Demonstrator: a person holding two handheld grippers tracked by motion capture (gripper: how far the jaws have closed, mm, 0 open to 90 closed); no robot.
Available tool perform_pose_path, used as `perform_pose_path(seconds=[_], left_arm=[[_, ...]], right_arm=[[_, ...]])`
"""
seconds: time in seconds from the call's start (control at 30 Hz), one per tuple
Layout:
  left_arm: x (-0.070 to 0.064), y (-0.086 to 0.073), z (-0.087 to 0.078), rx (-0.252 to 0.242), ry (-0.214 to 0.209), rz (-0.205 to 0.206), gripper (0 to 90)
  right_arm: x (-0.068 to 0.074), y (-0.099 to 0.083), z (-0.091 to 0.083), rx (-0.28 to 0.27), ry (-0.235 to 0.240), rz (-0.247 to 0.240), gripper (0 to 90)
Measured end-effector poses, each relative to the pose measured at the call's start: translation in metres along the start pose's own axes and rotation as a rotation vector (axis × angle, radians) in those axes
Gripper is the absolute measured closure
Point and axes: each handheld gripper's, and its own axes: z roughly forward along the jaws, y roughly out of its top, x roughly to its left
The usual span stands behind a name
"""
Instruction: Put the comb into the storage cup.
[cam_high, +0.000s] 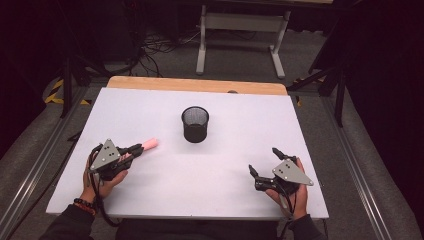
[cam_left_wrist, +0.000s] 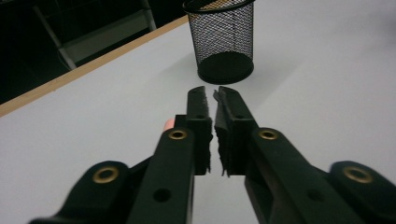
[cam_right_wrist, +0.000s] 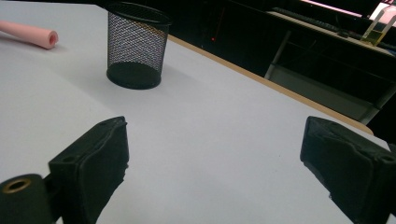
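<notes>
Left gripper view: tongs (cam_left_wrist: 213, 100) hide pink tube (cam_left_wrist: 169, 123).

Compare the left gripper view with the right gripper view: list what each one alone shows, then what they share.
Left gripper view alone: the left hand-held gripper with its jaws nearly together, and just a sliver of pink beneath them.

Right gripper view alone: the right hand-held gripper with its jaws spread wide over bare table, and the pink foam tube lying in plain sight at the far left, its hollow end visible.

Both: the black wire-mesh cup standing upright, the white tabletop and its wooden edge strip.
</notes>
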Motion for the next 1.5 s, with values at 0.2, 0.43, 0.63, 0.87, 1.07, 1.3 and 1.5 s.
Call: perform_pose_path(seconds=[0.2, 0.43, 0.63, 0.87, 1.07, 1.3, 1.5], left_arm=[[0.004, 0.008, 0.009, 0.032, 0.017, 0.001, 89.8], [0.011, 0.019, 0.03, 0.078, 0.041, -0.014, 89.9], [0.016, 0.023, 0.046, 0.1, 0.073, -0.034, 89.9], [0.022, 0.025, 0.07, 0.235, 0.098, -0.064, 89.9], [0.016, 0.025, 0.089, 0.344, 0.145, -0.043, 89.9], [0.009, 0.029, 0.096, 0.427, 0.171, -0.05, 89.9], [0.019, 0.024, 0.096, 0.441, 0.212, -0.121, 89.9]], right_arm=[[0.002, -0.001, 0.003, 0.016, 0.005, -0.004, 8.5], [0.002, -0.002, 0.005, 0.027, 0.003, -0.007, 8.5], [0.002, -0.003, 0.005, 0.027, 0.02, -0.003, 8.6], [0.002, -0.004, 0.006, 0.036, 0.021, -0.008, 8.6], [0.002, -0.004, 0.006, 0.032, 0.03, -0.007, 8.8], [0.004, -0.003, 0.006, 0.042, 0.035, -0.022, 8.8], [0.005, -0.004, 0.007, 0.051, 0.041, -0.02, 8.8]])
